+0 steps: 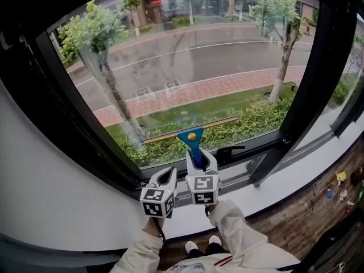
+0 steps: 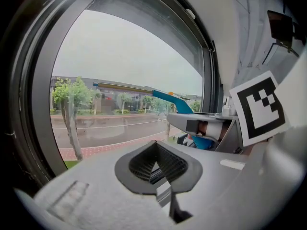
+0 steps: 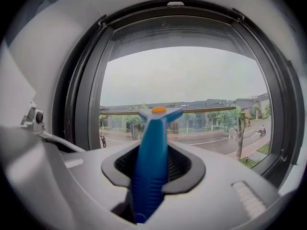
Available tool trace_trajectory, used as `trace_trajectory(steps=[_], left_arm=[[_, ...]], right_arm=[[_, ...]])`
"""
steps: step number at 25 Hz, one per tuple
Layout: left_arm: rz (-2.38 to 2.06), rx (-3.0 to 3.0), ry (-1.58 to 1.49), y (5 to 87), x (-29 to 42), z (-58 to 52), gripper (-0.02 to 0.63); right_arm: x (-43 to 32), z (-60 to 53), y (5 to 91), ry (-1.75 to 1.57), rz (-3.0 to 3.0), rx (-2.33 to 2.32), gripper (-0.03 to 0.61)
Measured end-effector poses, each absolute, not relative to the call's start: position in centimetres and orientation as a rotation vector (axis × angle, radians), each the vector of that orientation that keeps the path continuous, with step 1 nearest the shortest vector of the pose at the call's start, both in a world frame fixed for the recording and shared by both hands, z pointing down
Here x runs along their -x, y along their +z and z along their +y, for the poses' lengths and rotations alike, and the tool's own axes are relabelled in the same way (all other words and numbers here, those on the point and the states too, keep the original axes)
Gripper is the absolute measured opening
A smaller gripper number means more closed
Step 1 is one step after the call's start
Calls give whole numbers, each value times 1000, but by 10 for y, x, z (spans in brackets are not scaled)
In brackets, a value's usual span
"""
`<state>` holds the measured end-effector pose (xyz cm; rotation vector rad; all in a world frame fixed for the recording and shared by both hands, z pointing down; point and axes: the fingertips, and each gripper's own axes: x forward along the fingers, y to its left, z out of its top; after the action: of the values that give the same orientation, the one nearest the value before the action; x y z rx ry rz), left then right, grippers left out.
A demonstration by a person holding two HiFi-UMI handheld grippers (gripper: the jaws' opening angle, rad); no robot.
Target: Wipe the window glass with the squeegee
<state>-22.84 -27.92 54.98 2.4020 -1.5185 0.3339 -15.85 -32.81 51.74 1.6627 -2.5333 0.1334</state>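
A squeegee with a blue handle [image 1: 195,147] and a brass-coloured blade [image 1: 190,128] lies flat against the lower part of the window glass [image 1: 187,67]. My right gripper [image 1: 201,159] is shut on the blue handle [image 3: 151,164], with the blade [image 3: 163,110] running across the pane ahead. My left gripper [image 1: 166,178] hangs just left of the right one, below the pane, its jaws shut on nothing [image 2: 156,166]. In the left gripper view the squeegee [image 2: 175,101] and the right gripper [image 2: 206,126] show to the right.
A black window frame [image 1: 310,84] surrounds the pane, with a black window handle [image 1: 230,151] on the lower rail and a white sill [image 1: 273,195] beneath. Outside are trees, a wet road and hedges. Small items lie on the wooden floor [image 1: 335,192] at right.
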Motion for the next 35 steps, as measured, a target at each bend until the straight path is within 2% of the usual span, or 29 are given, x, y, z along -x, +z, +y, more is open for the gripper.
trace_trajectory(steps=[20,35], left_arm=[[-1477,-2346,389,587,233,-271,0],[-1471,-2320,398,598,241,-268,0]], right_arm=[[157,-323,619,293,-2371,-1588,115],[173,-314,653,375,-2320,-1528,115]])
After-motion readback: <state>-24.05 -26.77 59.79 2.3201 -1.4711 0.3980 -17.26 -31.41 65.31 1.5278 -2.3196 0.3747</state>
